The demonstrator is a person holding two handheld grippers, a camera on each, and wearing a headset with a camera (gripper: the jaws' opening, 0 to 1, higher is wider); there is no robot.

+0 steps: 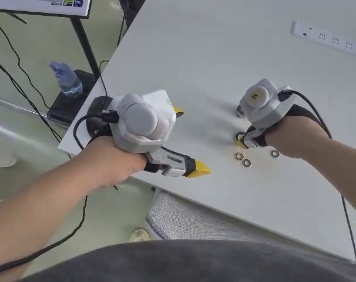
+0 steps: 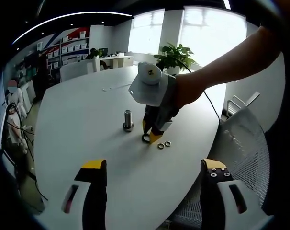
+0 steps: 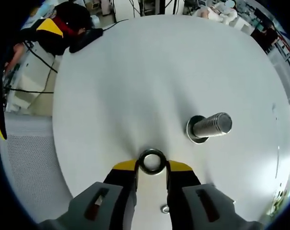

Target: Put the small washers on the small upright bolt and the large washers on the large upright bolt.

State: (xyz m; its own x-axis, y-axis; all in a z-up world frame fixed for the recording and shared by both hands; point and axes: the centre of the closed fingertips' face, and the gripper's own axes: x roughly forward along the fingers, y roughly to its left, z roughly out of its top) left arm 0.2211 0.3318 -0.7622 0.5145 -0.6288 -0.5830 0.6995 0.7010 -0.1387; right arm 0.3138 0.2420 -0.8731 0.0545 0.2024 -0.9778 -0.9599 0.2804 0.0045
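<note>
A large upright bolt (image 3: 212, 125) stands on the white table (image 1: 195, 53) with a washer around its base; it also appears as a bolt (image 2: 128, 120) in the left gripper view. My right gripper (image 3: 152, 166) points down at the table, shut on a large washer (image 3: 151, 161) just short of the bolt. In the head view the right gripper (image 1: 242, 141) holds that washer (image 1: 239, 137), with three small washers (image 1: 247, 163) lying beside it. My left gripper (image 1: 188, 140) hovers open over the table's near edge, holding nothing, its jaws wide apart (image 2: 153, 167).
A power strip (image 1: 328, 38) lies at the table's far right. A grey mesh chair (image 1: 184, 217) sits under the near edge. A water bottle (image 1: 66, 79) and cables are on the floor to the left.
</note>
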